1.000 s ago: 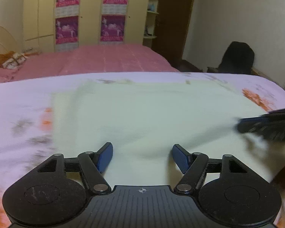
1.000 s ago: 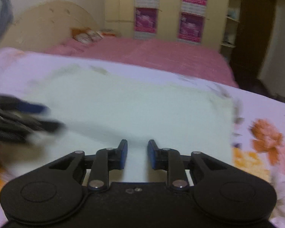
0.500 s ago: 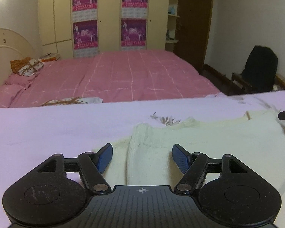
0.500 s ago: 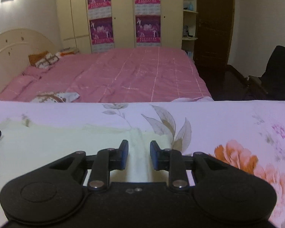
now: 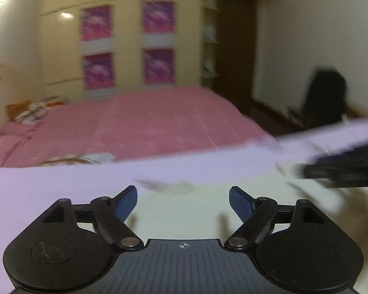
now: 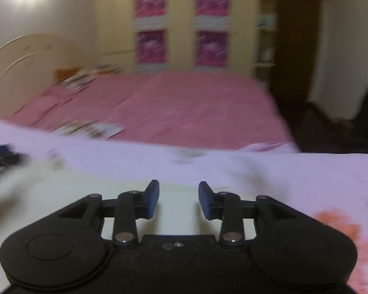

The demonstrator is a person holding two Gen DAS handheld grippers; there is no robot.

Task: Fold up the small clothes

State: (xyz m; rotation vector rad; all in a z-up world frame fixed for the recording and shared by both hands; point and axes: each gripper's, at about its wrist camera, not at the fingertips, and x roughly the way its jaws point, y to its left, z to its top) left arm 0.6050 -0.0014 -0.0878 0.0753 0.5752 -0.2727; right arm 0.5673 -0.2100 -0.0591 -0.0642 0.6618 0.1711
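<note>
A cream garment lies flat on the lilac flowered sheet; its far edge is a blurred line just beyond my fingertips. My left gripper hangs over the cloth, its blue pads wide apart and opening, with nothing pinched between them. In the right wrist view the garment runs off to the left. My right gripper is above its right part, jaws opening, with a bare gap between the pads. Each gripper shows as a dark blur in the other's view: the right gripper, the left gripper.
Beyond the sheet stands a pink bed with a small patterned cloth at its near edge. Behind it is a cream wardrobe with purple posters. A dark chair stands at the right. An orange flower print marks the sheet.
Both grippers have opened wider, and the views have shifted and gone blurred. The right gripper now reaches further into the left wrist view, above the cloth.
</note>
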